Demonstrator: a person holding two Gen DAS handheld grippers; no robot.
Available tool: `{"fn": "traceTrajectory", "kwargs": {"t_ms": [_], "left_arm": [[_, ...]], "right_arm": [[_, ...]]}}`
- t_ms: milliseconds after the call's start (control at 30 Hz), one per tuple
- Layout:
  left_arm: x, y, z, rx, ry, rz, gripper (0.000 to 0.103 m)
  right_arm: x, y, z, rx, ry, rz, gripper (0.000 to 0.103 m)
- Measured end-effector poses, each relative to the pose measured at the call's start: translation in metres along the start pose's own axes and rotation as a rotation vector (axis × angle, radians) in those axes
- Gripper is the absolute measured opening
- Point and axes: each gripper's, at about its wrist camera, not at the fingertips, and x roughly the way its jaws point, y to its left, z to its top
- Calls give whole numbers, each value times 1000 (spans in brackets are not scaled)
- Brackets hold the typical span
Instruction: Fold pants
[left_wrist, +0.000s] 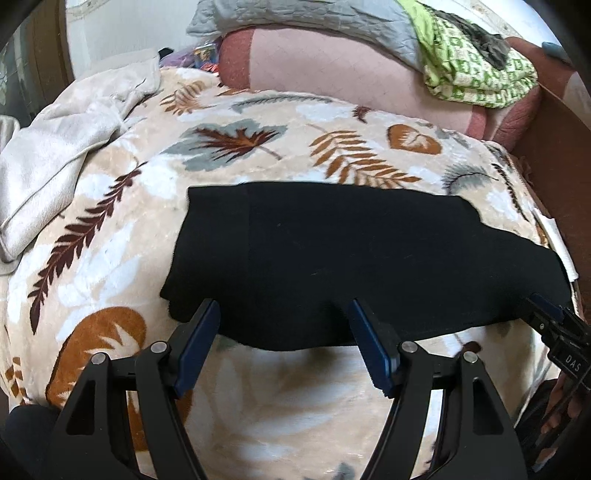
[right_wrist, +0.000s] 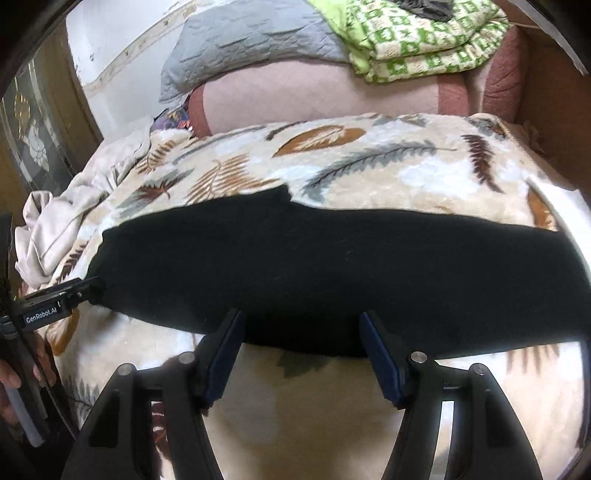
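Left wrist view has my left gripper (left_wrist: 284, 317) angled down at the near edge of the flat black fabric pants (left_wrist: 354, 258), jaws spread and empty; the pants lie on the beige leaf-print fleece blanket (left_wrist: 122, 229). Right wrist view shows my right gripper (right_wrist: 301, 328) tilted likewise, jaws apart over the same near edge, nothing pinched.
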Motion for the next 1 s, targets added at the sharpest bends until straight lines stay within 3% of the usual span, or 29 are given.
{"fn": "traceTrajectory", "kwargs": {"t_ms": [133,333,533,733,900,1000], "left_arm": [[-12,-19,9,56,-38,-43,72],[-3,-74,30,181,2,-237,77],[15,-156,50,352,42,-403,77],[50,-266,77,598,135,-572,79],[70,-336,88,676,204,-700,79],[83,-376,86,734,259,-734,79]], "right_arm": [[-21,-30,2,43,-8,-41,66],[-58,-103,-5,148,-7,-89,72],[-62,-164,-30,253,37,-112,72],[-53,-197,-43,335,32,-32,72],[-46,-205,-41,320,-9,24,73],[-43,-215,-39,344,-43,67,73]]}}
